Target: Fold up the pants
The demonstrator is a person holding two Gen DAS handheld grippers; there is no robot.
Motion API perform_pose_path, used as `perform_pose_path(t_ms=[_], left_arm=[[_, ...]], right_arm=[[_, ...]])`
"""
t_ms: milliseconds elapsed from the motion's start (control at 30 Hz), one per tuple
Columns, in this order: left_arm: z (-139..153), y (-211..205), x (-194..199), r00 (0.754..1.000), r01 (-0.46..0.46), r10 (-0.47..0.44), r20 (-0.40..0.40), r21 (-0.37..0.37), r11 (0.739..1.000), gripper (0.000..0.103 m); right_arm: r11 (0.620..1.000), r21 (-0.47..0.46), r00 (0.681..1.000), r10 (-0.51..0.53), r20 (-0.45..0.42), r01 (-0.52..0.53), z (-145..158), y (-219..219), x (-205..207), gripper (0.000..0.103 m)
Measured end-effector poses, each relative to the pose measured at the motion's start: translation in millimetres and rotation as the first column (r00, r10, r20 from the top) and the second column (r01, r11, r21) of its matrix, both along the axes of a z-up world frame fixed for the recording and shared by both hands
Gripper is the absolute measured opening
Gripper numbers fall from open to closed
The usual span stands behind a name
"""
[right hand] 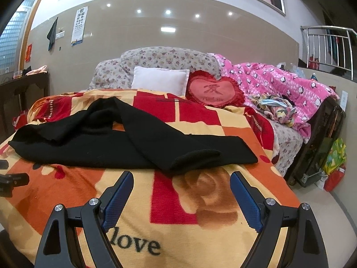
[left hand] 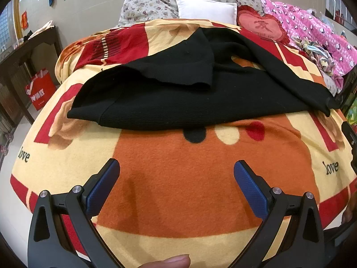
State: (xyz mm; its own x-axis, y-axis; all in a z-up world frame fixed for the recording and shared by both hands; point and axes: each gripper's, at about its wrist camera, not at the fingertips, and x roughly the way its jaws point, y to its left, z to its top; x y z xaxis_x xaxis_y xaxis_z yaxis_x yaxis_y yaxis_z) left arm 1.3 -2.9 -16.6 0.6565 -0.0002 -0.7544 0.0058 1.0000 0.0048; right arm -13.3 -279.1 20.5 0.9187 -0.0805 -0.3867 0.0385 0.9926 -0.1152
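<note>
Black pants (left hand: 189, 93) lie loosely across a red, orange and cream blanket (left hand: 189, 178) on a bed, waistband to the left, legs crossed over toward the right. My left gripper (left hand: 177, 167) is open and empty, hovering over the blanket just in front of the pants' near edge. In the right wrist view the pants (right hand: 125, 143) stretch left to right, with a leg end (right hand: 196, 158) nearest. My right gripper (right hand: 181, 178) is open and empty, just short of that leg end.
A white pillow (right hand: 159, 80), a red heart cushion (right hand: 214, 91) and a pink quilt (right hand: 279, 82) lie at the bed's head and right side. A dark wooden table (left hand: 26, 51) and red bag (left hand: 41, 88) stand left of the bed. Bags (right hand: 334, 163) sit on the floor at right.
</note>
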Motion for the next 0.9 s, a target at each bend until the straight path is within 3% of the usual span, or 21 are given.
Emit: perform_pose_path(t_ms=[900], left_arm=[[1.6,1.2,-0.5,1.0,0.003,-0.003,0.0,0.007,1.0,0.102]], right_arm=[[1.0,0.017,1.0,-0.014,0.01,0.014,-6.9,-1.0,-4.0,0.087]])
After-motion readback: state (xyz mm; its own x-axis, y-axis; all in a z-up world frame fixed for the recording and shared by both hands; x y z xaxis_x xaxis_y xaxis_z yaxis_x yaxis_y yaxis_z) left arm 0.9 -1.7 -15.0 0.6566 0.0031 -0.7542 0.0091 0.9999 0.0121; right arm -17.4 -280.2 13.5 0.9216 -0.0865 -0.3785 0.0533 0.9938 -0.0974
